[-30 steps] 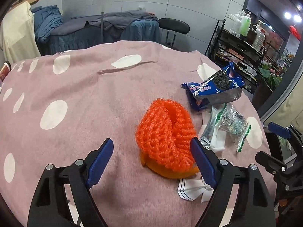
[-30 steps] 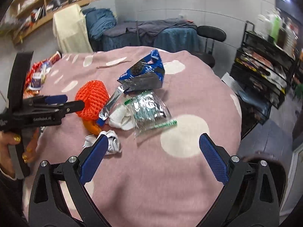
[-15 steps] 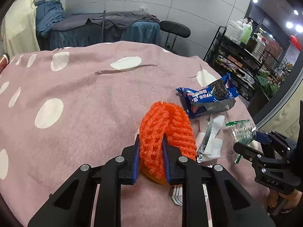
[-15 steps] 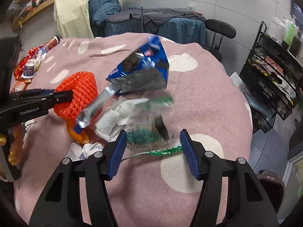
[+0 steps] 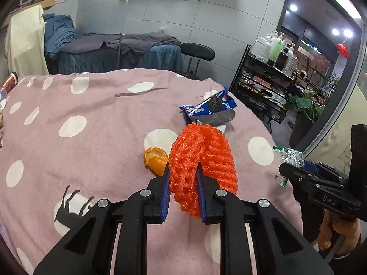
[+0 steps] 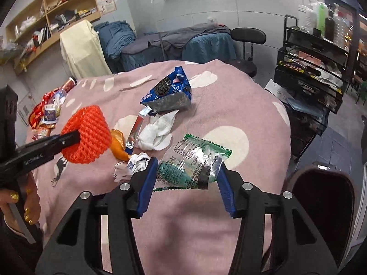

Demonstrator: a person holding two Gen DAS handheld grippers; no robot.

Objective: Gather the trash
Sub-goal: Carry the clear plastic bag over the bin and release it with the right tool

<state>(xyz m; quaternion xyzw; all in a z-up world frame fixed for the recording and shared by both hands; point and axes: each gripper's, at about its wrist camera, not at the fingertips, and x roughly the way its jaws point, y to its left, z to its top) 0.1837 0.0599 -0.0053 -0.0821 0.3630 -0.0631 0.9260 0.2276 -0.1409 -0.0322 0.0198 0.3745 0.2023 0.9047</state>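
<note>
Both claws closed and lifted their trash

The left claw (image 5: 183, 184) raised the orange foam net (image 5: 203, 160) off the orange peel (image 5: 155, 159); the right claw (image 6: 187, 184) lifted the clear green-edged wrapper (image 6: 195, 162) beside it.

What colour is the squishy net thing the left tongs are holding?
Bright orange. The foam net shows best in the left wrist view, pinched by the left tongs.

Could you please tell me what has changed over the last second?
The left tongs closed on the orange foam net and lifted it, uncovering the orange peel. The right tongs closed on the clear green wrapper and raised it. The Oreo packet stayed put.
</note>
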